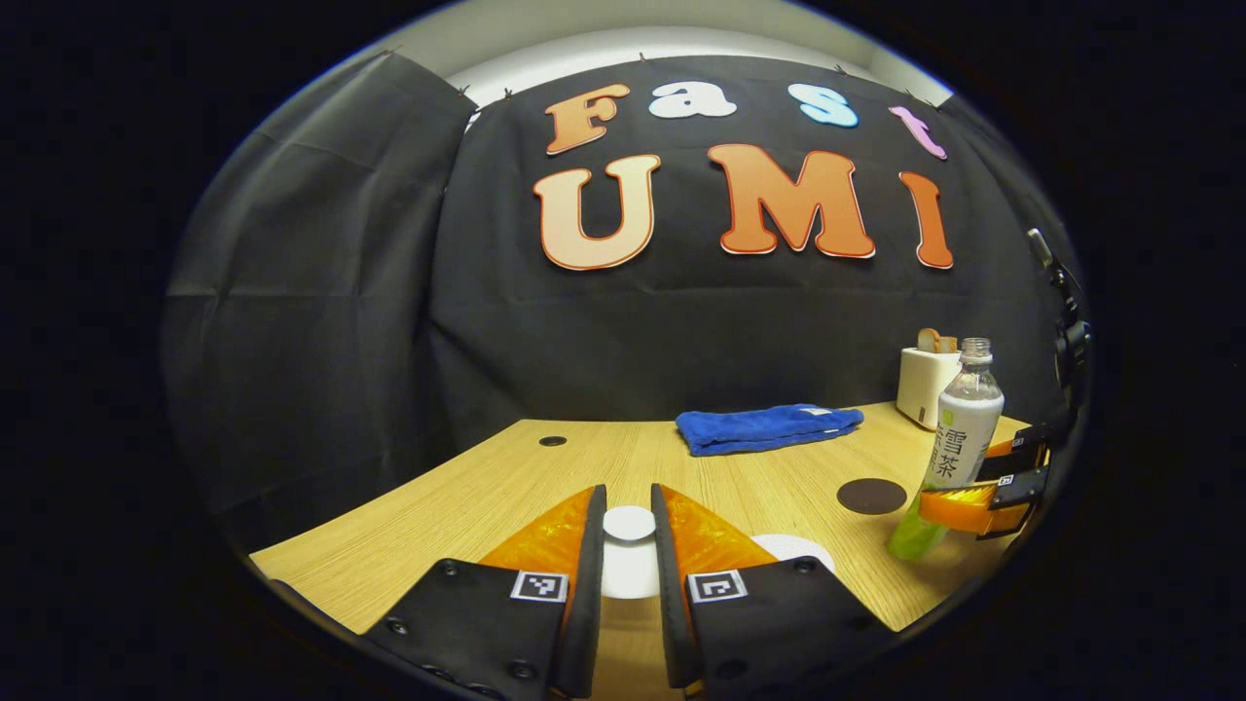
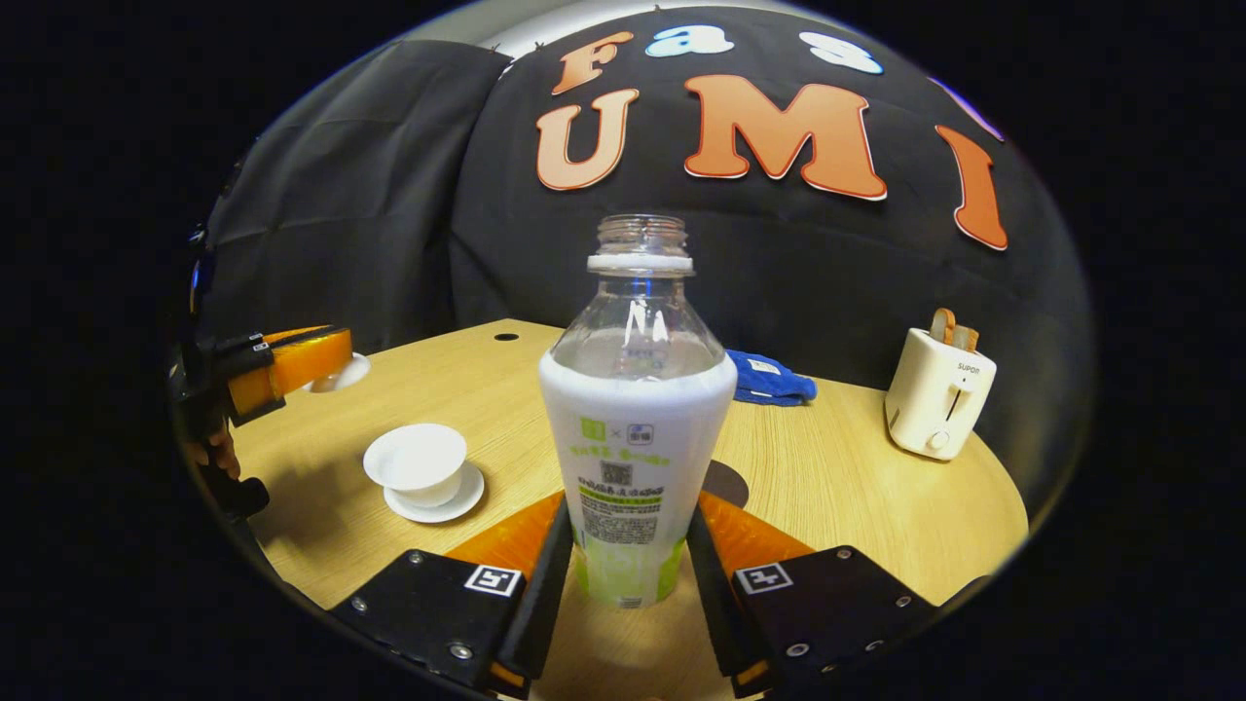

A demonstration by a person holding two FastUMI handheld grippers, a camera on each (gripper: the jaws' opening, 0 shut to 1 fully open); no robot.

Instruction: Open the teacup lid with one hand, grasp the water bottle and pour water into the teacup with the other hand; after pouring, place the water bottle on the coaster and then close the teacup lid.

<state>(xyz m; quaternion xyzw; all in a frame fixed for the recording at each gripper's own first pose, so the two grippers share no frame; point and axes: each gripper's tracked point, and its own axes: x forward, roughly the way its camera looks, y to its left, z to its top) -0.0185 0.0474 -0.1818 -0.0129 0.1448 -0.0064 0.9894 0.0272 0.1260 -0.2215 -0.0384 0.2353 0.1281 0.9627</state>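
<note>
The lid point(image 1: 628, 523) is off the teacup point(image 2: 417, 460) and pinched between the fingers of the left gripper point(image 1: 628, 584), while the right gripper point(image 2: 628, 574) has its fingers clenched on the lower body of the uncapped water bottle point(image 2: 635, 428), held upright above the desk point(image 2: 837, 487). Pouring seems the step in hand: the next move calls for carrying the bottle left to the open cup on its saucer and tipping the neck over it. The dark coaster point(image 1: 871, 496) lies just beyond the bottle; the blue towel point(image 1: 764, 427) and toaster point(image 2: 936, 394) sit far off, out of the way.
</note>
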